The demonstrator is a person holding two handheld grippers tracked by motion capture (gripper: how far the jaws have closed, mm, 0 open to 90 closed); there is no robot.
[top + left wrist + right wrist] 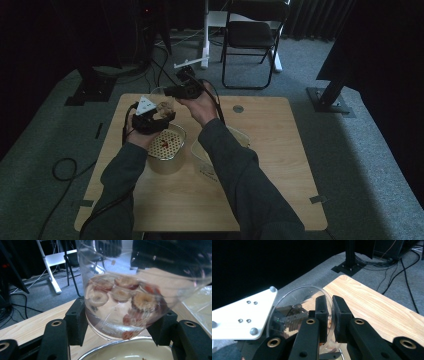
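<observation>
Cup [125, 302] of dried fruit slices clamped in left gripper [120, 325], tilted over bowl [167, 145] at counter's [260, 175] 9 o'clock. Right gripper [331, 315] pinched together on rim; tip slowly, mouth kept above bowl.

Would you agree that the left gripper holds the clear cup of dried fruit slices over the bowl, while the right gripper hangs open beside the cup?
Not quite: the right gripper is not open beside the cup. The right gripper view shows its jaws pinched shut on the cup's rim. The rest stands: the left gripper holds the cup of dried fruit slices over the bowl.
</observation>
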